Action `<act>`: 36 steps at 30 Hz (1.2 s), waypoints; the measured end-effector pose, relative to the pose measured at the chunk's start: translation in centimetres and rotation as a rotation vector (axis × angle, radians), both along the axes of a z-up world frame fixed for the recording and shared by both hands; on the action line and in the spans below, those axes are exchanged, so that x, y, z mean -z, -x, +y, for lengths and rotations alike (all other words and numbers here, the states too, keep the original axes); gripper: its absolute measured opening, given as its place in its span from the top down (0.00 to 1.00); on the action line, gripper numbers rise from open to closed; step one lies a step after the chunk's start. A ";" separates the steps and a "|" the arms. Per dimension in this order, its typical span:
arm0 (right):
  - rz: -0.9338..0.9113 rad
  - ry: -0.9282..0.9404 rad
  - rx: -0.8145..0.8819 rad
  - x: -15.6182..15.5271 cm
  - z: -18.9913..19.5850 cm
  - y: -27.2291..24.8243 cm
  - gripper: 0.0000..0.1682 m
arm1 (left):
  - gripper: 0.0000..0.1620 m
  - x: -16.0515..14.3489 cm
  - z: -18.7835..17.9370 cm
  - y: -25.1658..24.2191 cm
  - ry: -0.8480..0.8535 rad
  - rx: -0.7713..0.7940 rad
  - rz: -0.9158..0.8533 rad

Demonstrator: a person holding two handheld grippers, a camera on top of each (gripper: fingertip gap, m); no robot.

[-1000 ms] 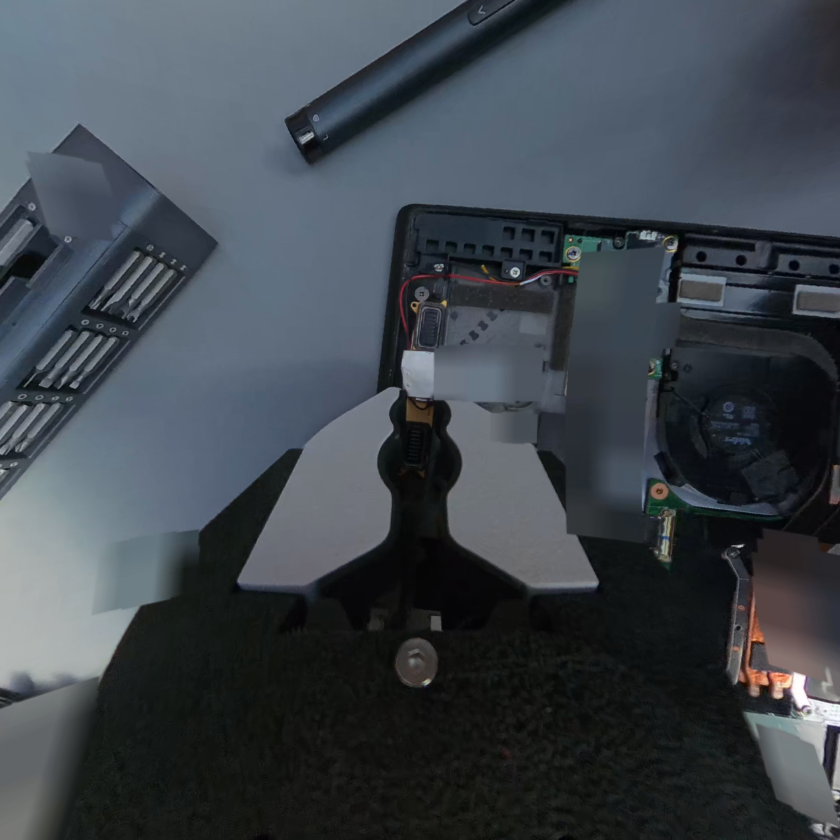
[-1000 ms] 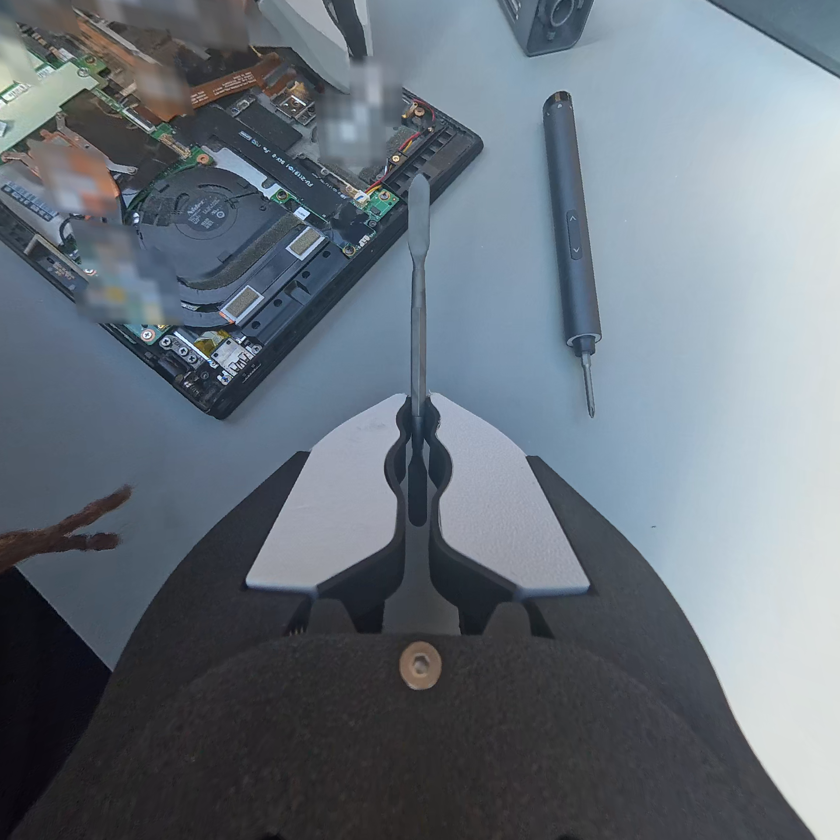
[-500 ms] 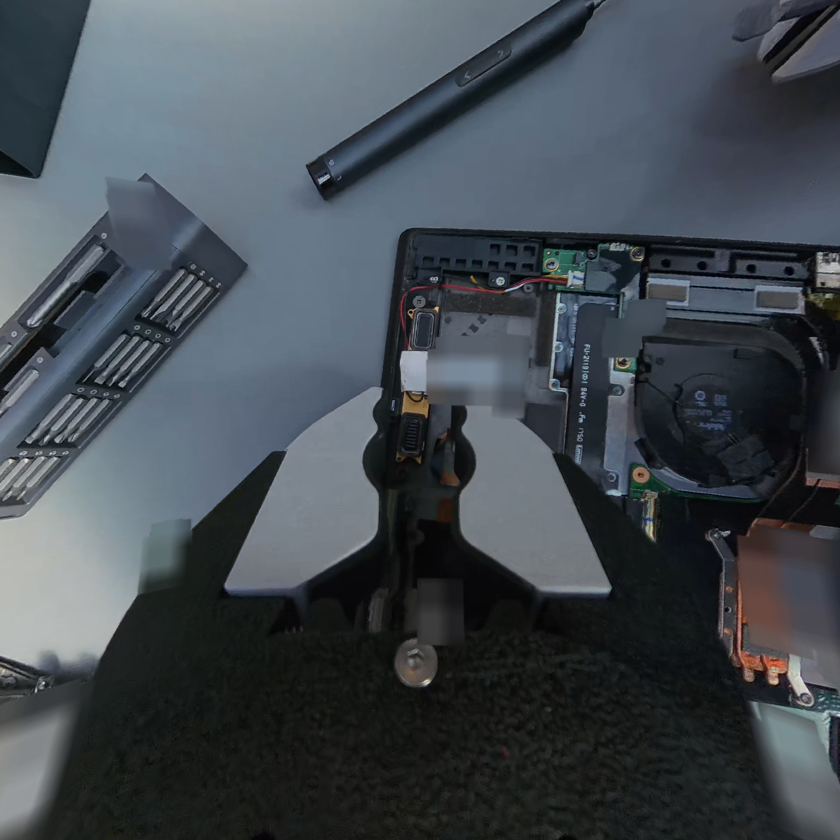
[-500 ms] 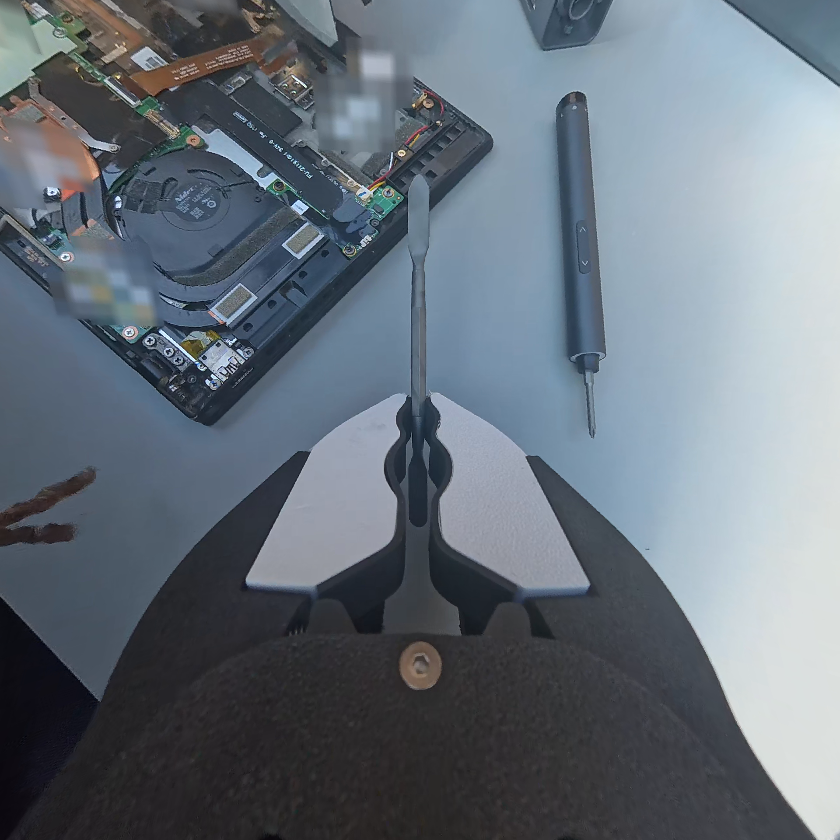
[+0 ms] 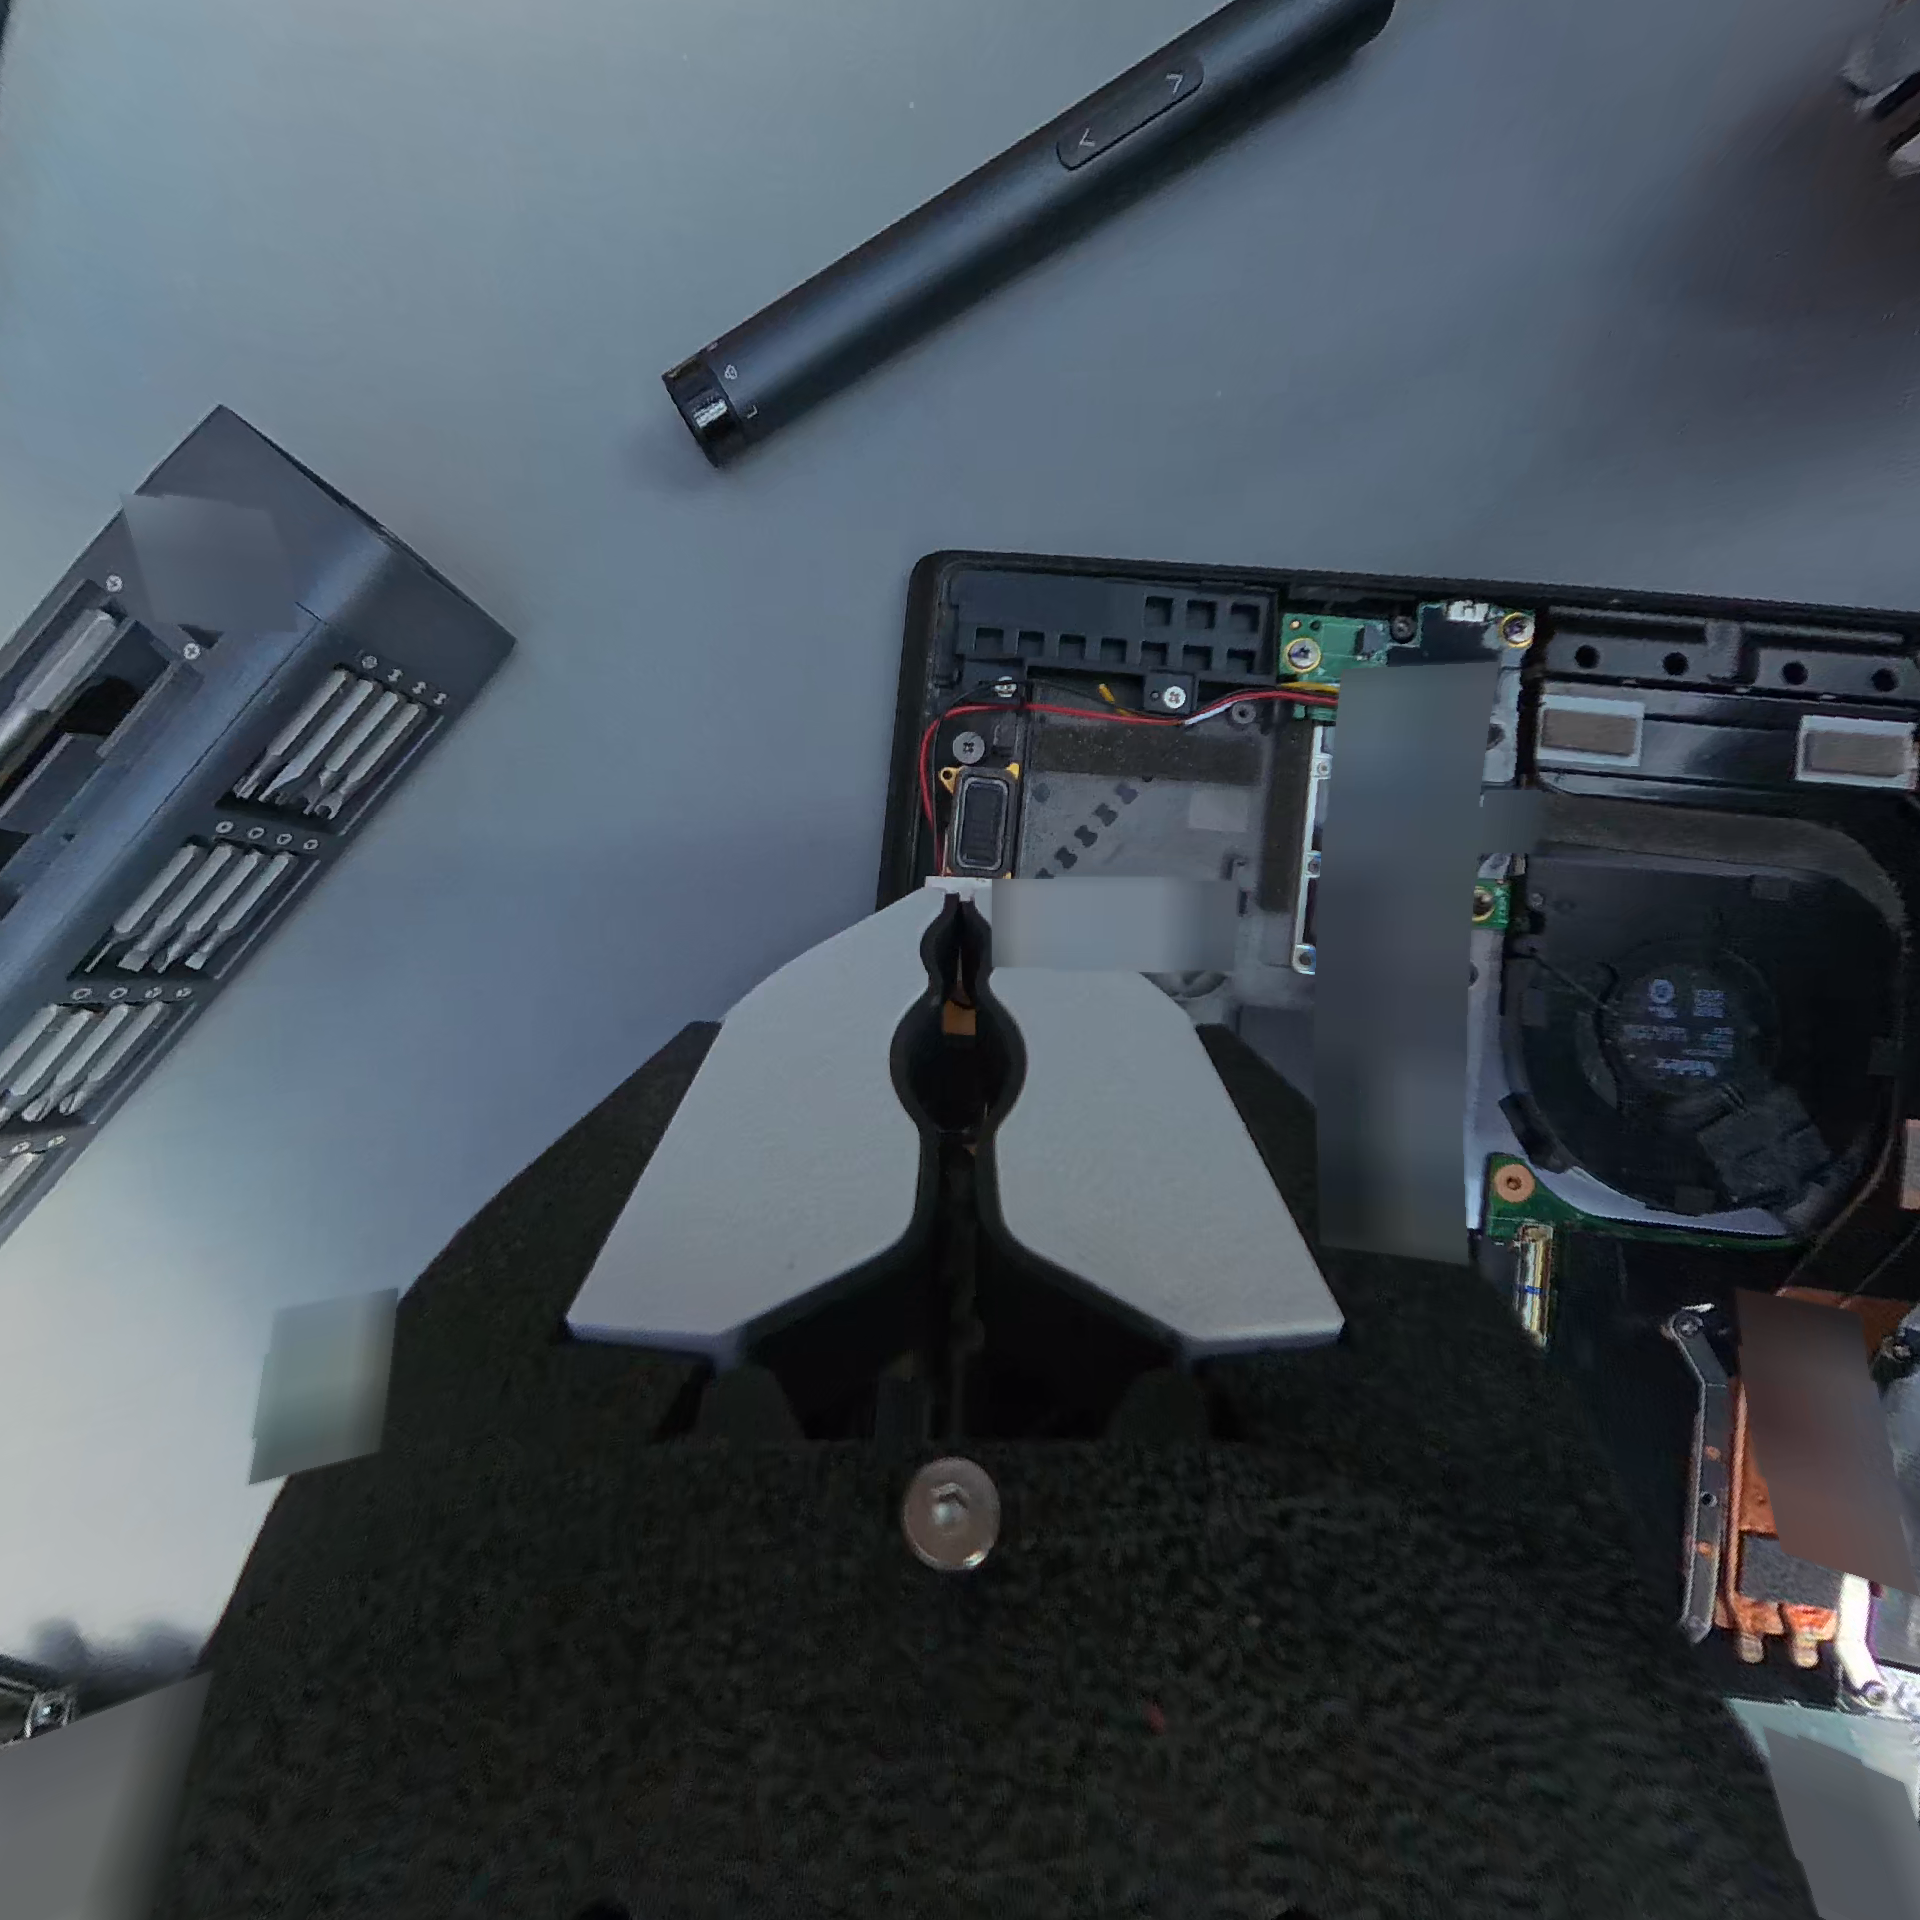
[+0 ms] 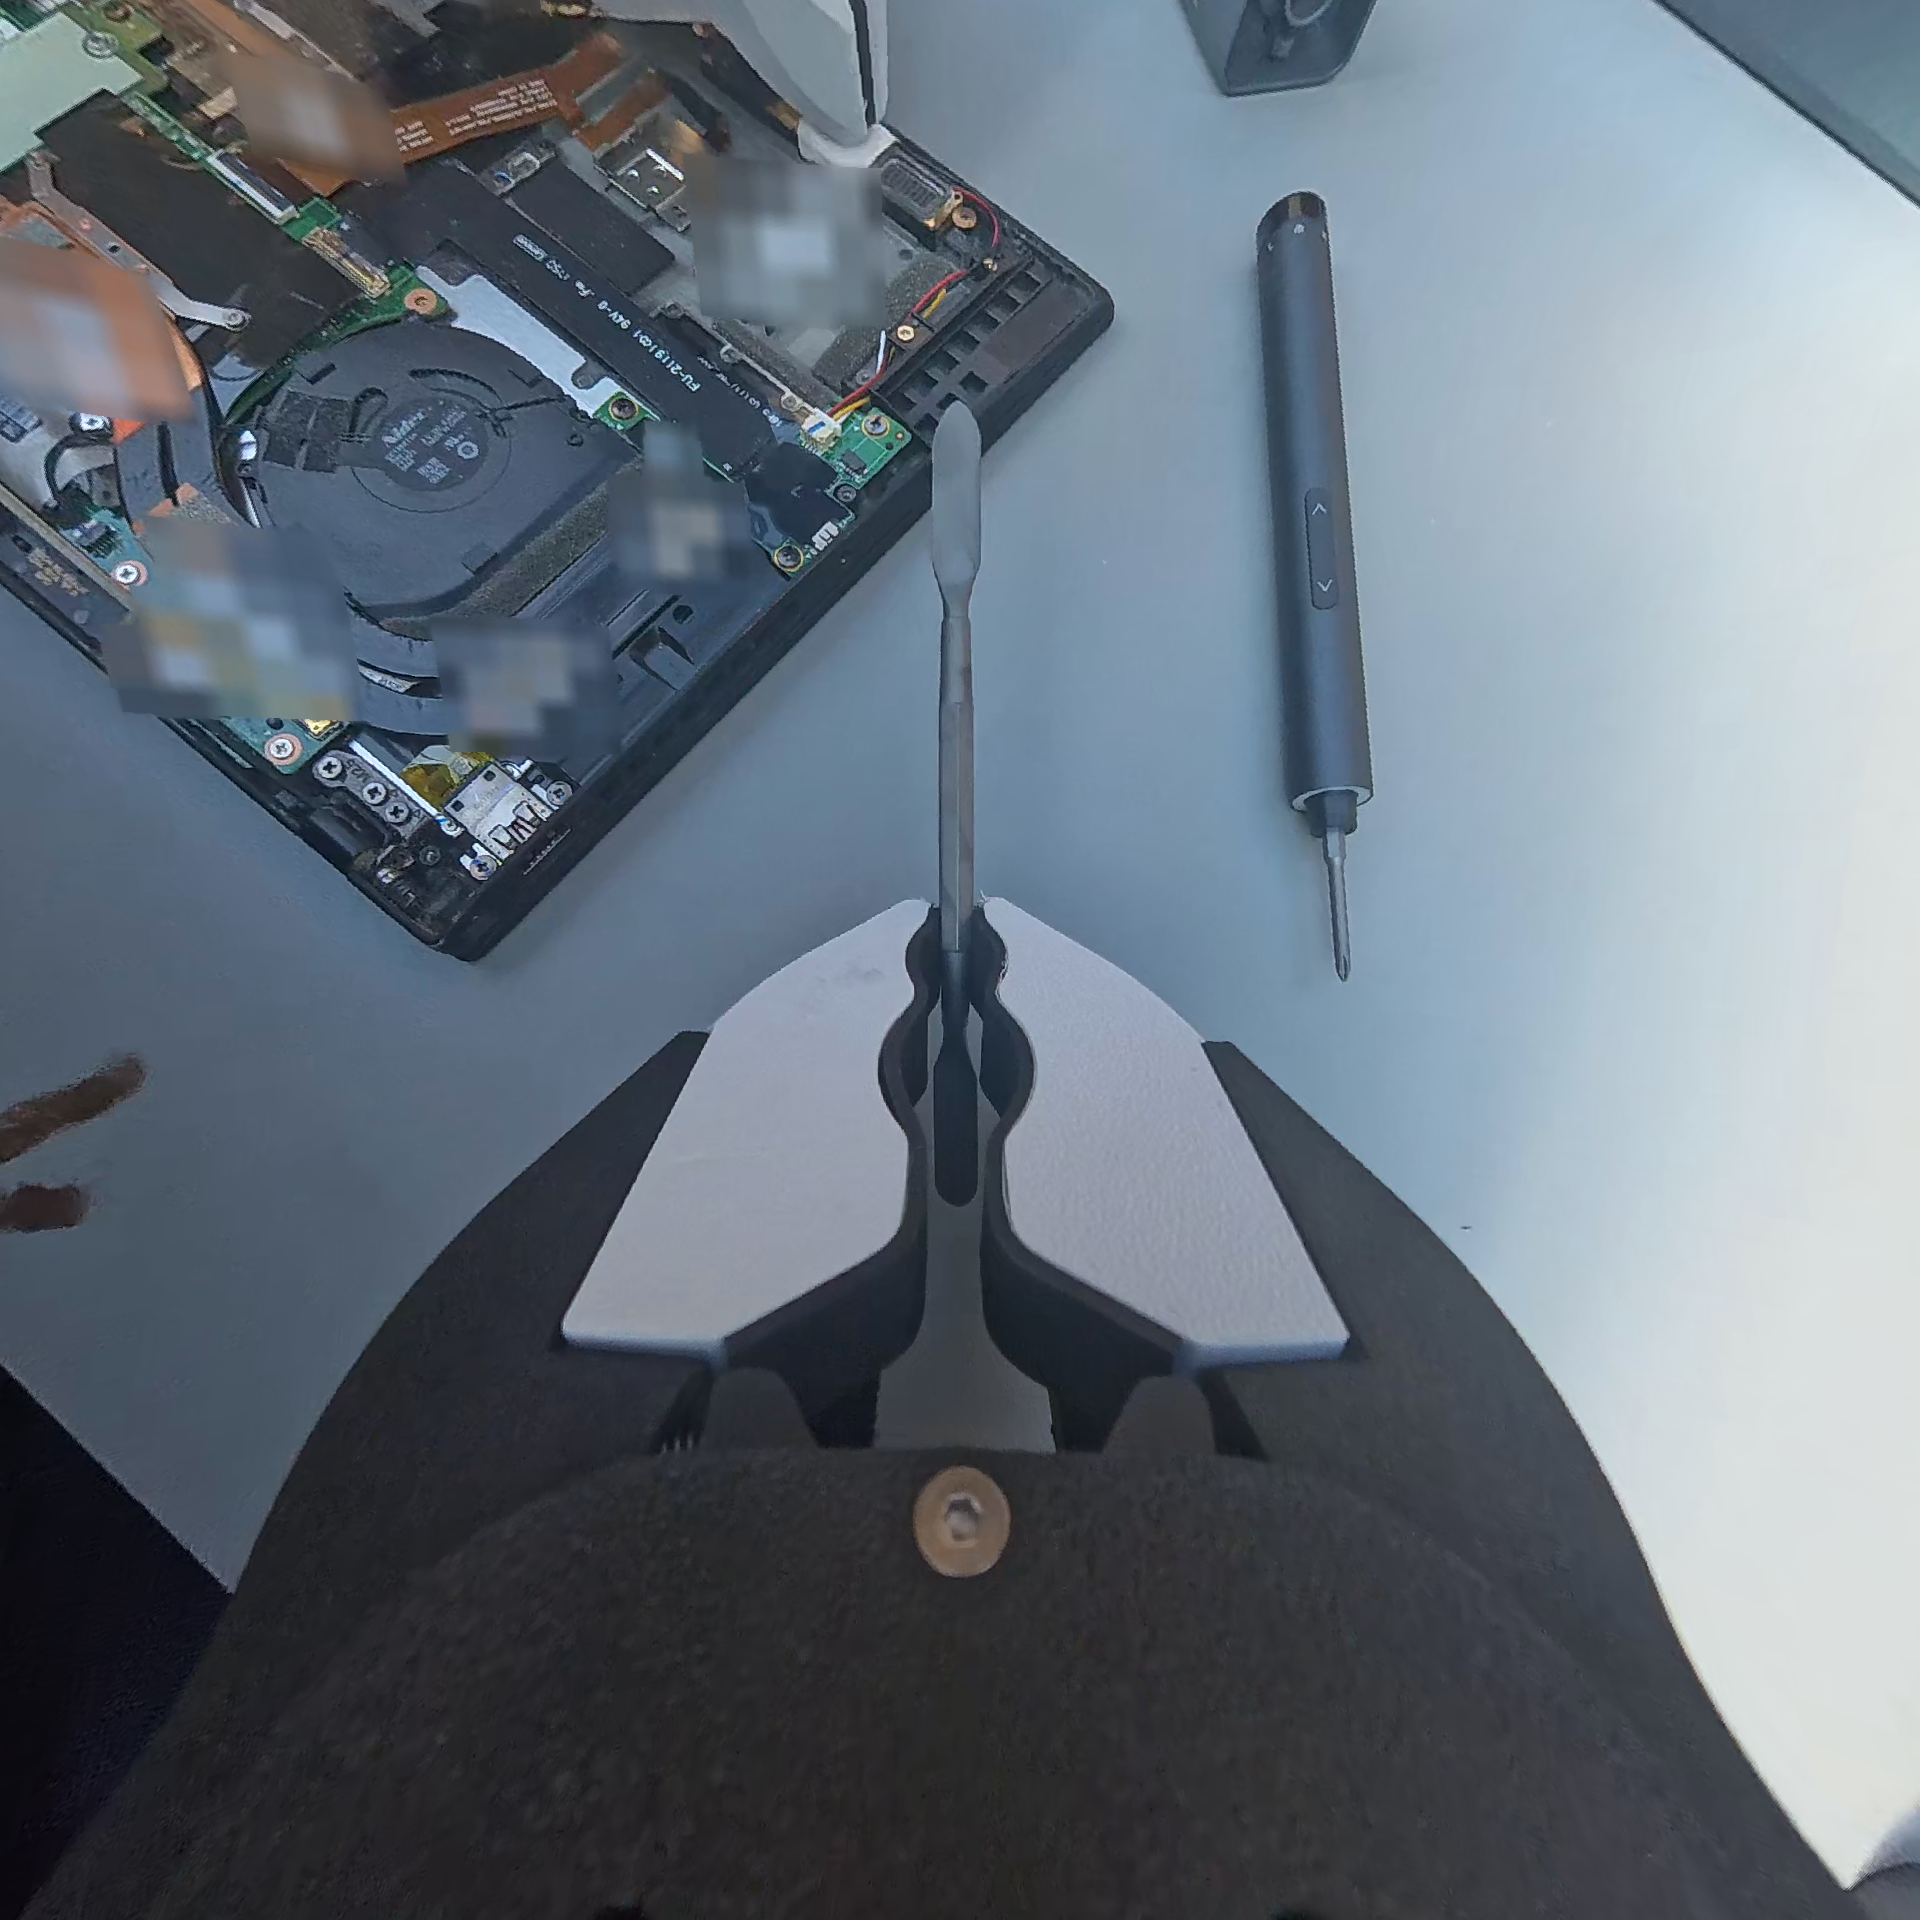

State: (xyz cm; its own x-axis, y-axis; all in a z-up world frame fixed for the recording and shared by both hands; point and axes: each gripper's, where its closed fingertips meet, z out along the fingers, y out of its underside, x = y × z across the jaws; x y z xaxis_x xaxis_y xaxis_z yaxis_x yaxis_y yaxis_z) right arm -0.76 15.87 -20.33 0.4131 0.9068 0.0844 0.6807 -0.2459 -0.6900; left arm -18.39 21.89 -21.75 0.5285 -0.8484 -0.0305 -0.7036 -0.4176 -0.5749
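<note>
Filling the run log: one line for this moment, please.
left gripper: shut at white tab, laptop corner | right gripper: shut on spudger, tip near laptop

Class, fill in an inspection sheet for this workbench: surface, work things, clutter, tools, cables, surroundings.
Surface: grey table.
Work things: opened laptop, fan exposed; metal spudger.
Clutter: electric screwdriver lying beside the laptop; open bit case.
Tools: left tool shut, tips at a white tab in the laptop's corner, grip on it unclear; right tool shut on the spudger, blade tip near the laptop's edge.
Cables: red and black wires inside the laptop; orange flex ribbon.
Surroundings: small grey box at the far edge.
</note>
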 end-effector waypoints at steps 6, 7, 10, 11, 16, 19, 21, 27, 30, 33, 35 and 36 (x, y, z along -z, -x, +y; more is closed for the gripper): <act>-0.001 0.001 -0.006 0.2 0.2 0.1 0.98 | 1.00 0.1 -0.1 0.0 0.059 -0.001 0.020; -0.001 -0.002 -0.007 0.1 0.2 0.1 0.98 | 1.00 0.1 -0.1 0.0 0.071 0.000 0.019; -0.005 -0.014 -0.016 -0.1 0.4 0.3 0.98 | 1.00 0.0 -0.1 0.0 0.072 0.005 0.015; -0.011 -0.022 -0.019 -0.1 0.4 0.3 0.98 | 1.00 0.0 -0.1 0.1 0.053 0.007 0.024; -0.137 -0.123 -0.031 0.3 1.4 -0.6 0.98 | 0.89 -3.1 0.2 -0.2 -0.123 -0.085 -0.117; -0.173 -0.143 -0.047 0.7 1.6 -0.5 0.98 | 0.71 -4.9 -0.7 -0.6 -0.167 -0.155 -0.262; -0.216 -0.153 -0.064 1.1 1.8 -0.4 0.98 | 0.66 -5.1 -1.9 -1.0 -0.162 -0.171 -0.304; -0.257 0.022 -0.084 2.4 1.0 0.0 0.98 | 0.71 -2.9 -5.1 -1.7 -0.156 -0.161 -0.176; -0.267 0.039 -0.079 2.5 1.2 0.1 0.98 | 0.80 -2.2 -6.2 -1.9 -0.103 -0.191 -0.172; -0.244 0.098 -0.074 2.5 0.9 0.4 0.98 | 0.87 -2.5 -6.6 -2.4 -0.064 -0.222 -0.230; -0.237 0.108 -0.073 2.5 0.9 0.4 0.98 | 0.90 -2.7 -6.7 -2.7 -0.047 -0.241 -0.261; -0.237 0.104 -0.075 2.4 0.9 0.4 0.98 | 0.95 -2.7 -6.7 -2.8 -0.043 -0.244 -0.268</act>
